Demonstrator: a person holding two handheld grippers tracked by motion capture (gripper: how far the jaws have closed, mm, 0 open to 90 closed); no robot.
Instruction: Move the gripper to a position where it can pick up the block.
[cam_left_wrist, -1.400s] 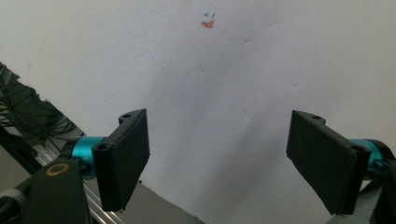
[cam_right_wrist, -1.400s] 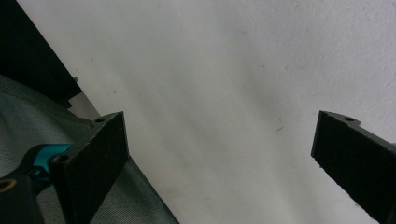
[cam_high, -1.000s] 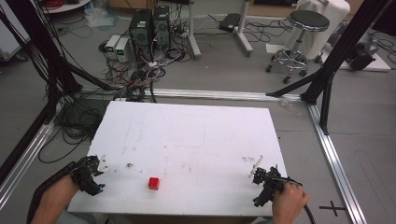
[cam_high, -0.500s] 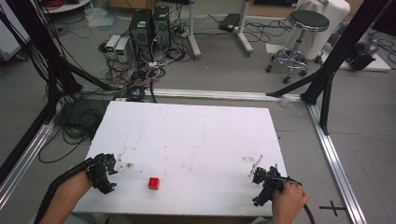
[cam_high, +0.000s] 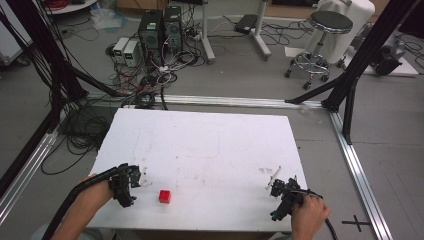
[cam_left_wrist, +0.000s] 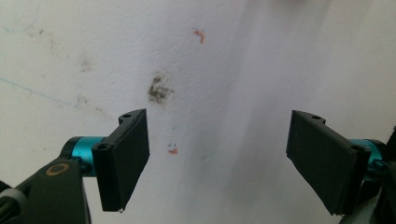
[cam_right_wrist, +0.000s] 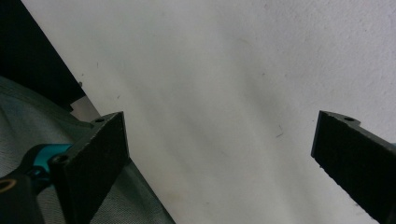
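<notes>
I had the left tongs (cam_high: 134, 181) near the table's (cam_high: 210, 145) front edge, jaws spread wide and holding nothing. The small red cube (cam_high: 164, 196) sat just beside them, toward the middle, apart from the jaws. I judged this the approach step: next I needed to swing those tongs over the cube and straddle it before closing. The right tongs (cam_high: 278, 186) rested at the front right, also wide open and empty. No containers were on the white table.

Small red cube (cam_high: 164, 196) sits near the front edge of the white table (cam_high: 210, 145); left gripper (cam_high: 131, 181) just left of the cube, right gripper (cam_high: 280, 192) well off to its right.
</notes>
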